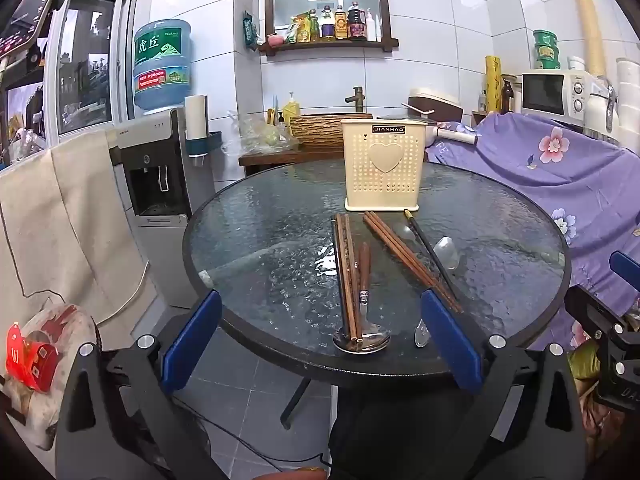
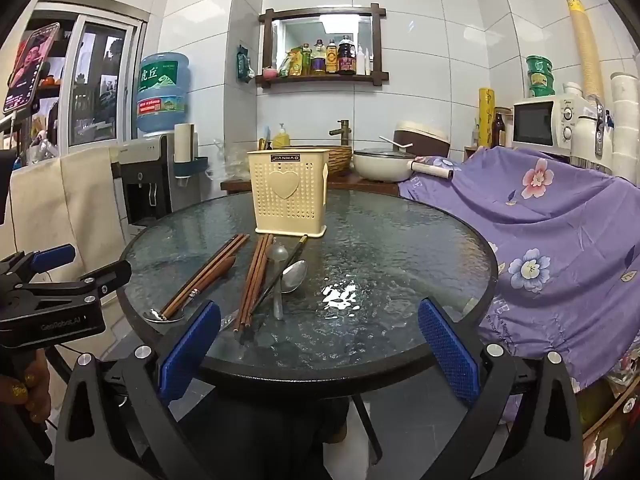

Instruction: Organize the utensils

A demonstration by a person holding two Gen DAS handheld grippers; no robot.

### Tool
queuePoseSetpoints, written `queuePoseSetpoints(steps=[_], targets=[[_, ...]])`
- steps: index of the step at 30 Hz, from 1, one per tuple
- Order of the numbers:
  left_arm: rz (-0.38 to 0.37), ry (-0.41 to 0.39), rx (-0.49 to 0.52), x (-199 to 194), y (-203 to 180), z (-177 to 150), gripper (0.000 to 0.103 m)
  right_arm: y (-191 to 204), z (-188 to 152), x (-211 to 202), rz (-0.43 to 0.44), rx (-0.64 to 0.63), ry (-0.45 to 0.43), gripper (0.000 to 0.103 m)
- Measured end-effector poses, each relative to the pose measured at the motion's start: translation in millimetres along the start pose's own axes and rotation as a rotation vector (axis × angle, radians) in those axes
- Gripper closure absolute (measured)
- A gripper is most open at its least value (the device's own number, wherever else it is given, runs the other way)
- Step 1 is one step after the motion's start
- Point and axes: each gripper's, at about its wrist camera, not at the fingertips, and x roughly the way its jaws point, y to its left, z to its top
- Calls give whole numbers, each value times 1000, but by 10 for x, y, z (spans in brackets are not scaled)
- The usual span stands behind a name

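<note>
Several utensils lie loose on the round glass table (image 1: 248,216), all just in front of the cream utensil holder (image 1: 382,166), a perforated plastic box with a raised heart on its face and a dark label reading JIANHAO. Nearest the holder's left corner, a pair of brown wooden chopsticks (image 1: 347,272) runs straight back toward the table's near edge, their tips resting in the bowl of a wooden-handled metal spoon (image 1: 363,336). A second brown pair (image 1: 408,258) angles away from the holder's middle, and a black chopstick (image 1: 430,254) with a gold tip lies beside it. Close by, a translucent spoon (image 1: 446,252) and another metal spoon (image 2: 294,276) are hard to separate from the rippled glass and its glare. The holder's inside is hidden from both views. The left gripper (image 1: 320,340) hangs at the near table edge, jaws wide apart and holding nothing; the right gripper (image 2: 318,348) is likewise spread and bare. Behind the holder stand a water dispenser (image 1: 154,168) and a purple floral cloth (image 1: 560,176).
</note>
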Motion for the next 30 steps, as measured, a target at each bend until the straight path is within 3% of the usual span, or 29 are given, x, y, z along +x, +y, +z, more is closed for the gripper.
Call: queuePoseSetpoints(steps=[30], targets=[[9,-2,16,0,-9,-25,5,-14,-19,30,2,12,11,6]])
